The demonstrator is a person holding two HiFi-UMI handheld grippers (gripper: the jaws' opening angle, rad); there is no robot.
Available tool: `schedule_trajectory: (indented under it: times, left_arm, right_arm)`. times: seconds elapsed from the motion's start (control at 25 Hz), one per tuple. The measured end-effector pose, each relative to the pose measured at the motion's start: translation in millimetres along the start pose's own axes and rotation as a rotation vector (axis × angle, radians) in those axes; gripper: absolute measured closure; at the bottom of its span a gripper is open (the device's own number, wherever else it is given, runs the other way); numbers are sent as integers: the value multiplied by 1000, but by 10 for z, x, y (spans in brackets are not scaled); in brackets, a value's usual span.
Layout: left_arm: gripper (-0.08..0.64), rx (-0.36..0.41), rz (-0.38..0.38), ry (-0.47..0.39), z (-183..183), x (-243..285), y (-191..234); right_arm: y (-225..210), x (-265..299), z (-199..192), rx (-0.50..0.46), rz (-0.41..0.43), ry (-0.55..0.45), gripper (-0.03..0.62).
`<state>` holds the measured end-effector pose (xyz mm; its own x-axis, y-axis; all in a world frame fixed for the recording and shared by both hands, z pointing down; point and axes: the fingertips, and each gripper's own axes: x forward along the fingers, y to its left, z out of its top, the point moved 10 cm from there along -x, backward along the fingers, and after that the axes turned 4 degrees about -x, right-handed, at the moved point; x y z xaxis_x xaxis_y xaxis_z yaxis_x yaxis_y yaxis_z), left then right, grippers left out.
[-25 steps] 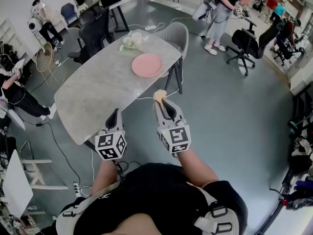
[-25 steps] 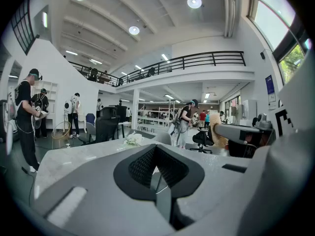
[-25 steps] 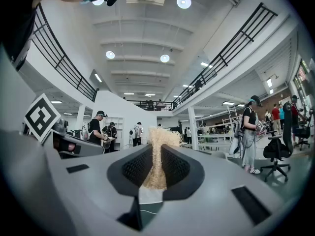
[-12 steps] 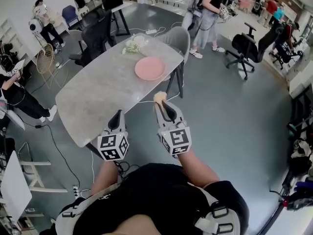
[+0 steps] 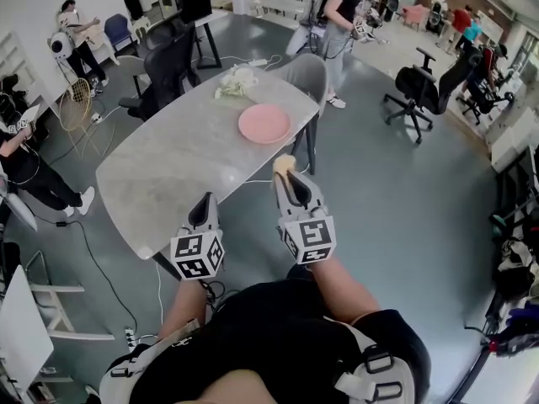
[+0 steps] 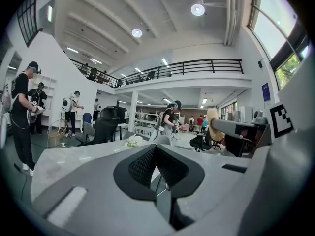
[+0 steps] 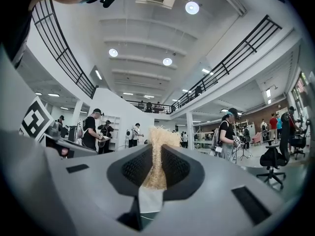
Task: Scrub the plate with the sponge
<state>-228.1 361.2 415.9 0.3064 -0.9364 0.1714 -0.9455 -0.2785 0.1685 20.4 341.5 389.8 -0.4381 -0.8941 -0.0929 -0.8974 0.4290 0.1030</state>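
On one table (image 5: 168,167), one plate (image 5: 264,123); one sponge (image 5: 284,164) gripped.

Sponge (image 5: 284,163) mostly hidden between jaws

A grey table (image 5: 168,175) bears a white flower bunch (image 5: 233,80) at its far end. A grey chair (image 5: 305,67) stands at its far right edge, and a black office chair (image 5: 168,61) at its far left.

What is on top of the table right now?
A pink plate lies near the table's right edge, a white flower bunch at its far end. The left gripper covers part of the near edge.
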Motion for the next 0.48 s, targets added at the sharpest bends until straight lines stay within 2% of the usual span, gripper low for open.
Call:
schedule_trajectory:
  times: [0.28,0.48]
  left_arm:
    - [555,-13,24,3,-16,151,132]
    - [555,-7,80,0,9,466,233]
  right_arm:
    - [-67,230,-96,4,5,12,540]
    - [-334,591,-210,14,22,5,538]
